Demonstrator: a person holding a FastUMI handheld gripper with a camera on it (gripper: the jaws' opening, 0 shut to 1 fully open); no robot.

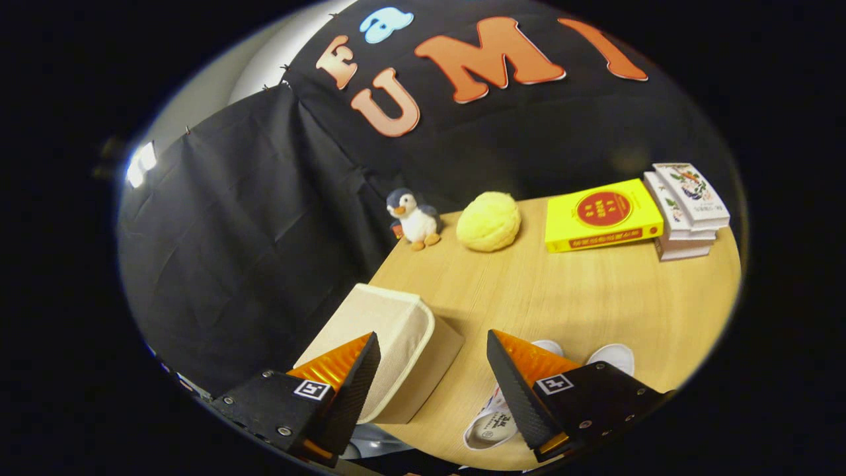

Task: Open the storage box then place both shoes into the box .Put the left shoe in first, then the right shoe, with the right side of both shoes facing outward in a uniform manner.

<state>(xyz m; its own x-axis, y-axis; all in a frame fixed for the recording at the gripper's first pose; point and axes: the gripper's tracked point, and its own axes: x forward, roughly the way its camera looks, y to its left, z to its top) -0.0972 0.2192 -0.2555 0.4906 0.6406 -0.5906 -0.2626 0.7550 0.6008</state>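
Bare table ahead of the spread-fingered gripper; storage box left, shoes right.

Claw spread wide above table, closed storage box between fingers, white shoes under right finger

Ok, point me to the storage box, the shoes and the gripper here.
storage box [403, 330]: gripper view, on its beige lid.
shoes [492, 426]: gripper view, on the nearer white shoe's insole.
gripper [433, 380]: gripper view, midway between its open fingertips.
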